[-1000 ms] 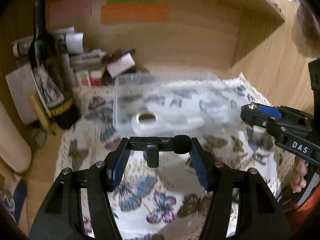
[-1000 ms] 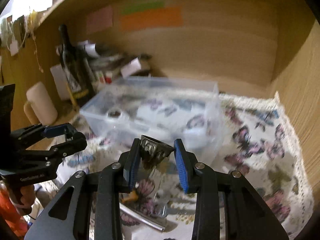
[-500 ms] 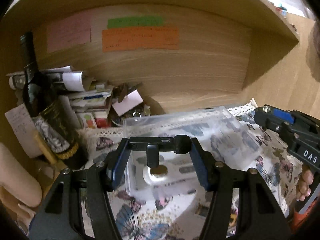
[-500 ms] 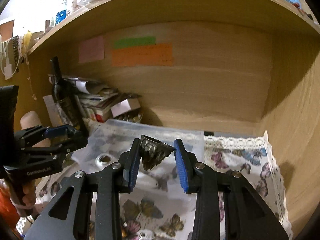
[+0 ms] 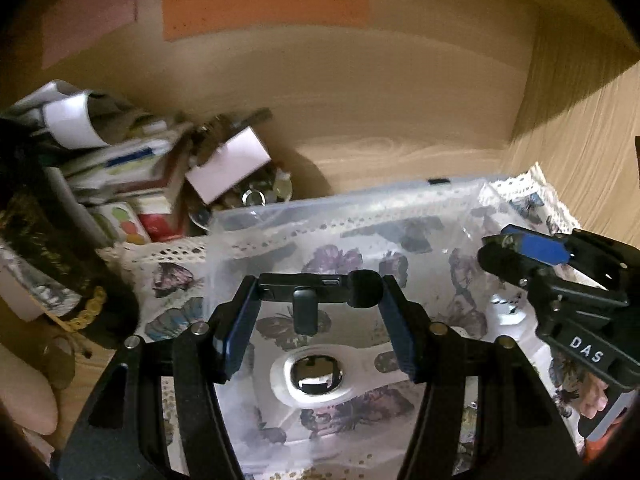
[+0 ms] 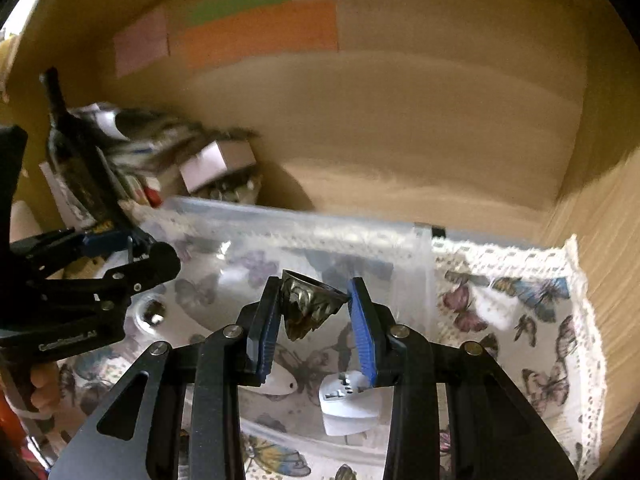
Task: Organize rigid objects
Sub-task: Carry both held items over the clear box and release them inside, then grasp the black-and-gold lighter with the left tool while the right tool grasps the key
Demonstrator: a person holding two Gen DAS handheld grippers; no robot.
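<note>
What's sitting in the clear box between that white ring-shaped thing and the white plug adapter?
In the right wrist view, bare floor of the clear plastic box separates the white ring-shaped holder from the white plug adapter.

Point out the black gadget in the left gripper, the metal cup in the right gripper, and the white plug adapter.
black gadget (image 5: pixel 316 282), left wrist view, on its horizontal bar.
metal cup (image 6: pixel 310 304), right wrist view, on its embossed side.
white plug adapter (image 6: pixel 348 404), right wrist view, on its socket face.
</note>
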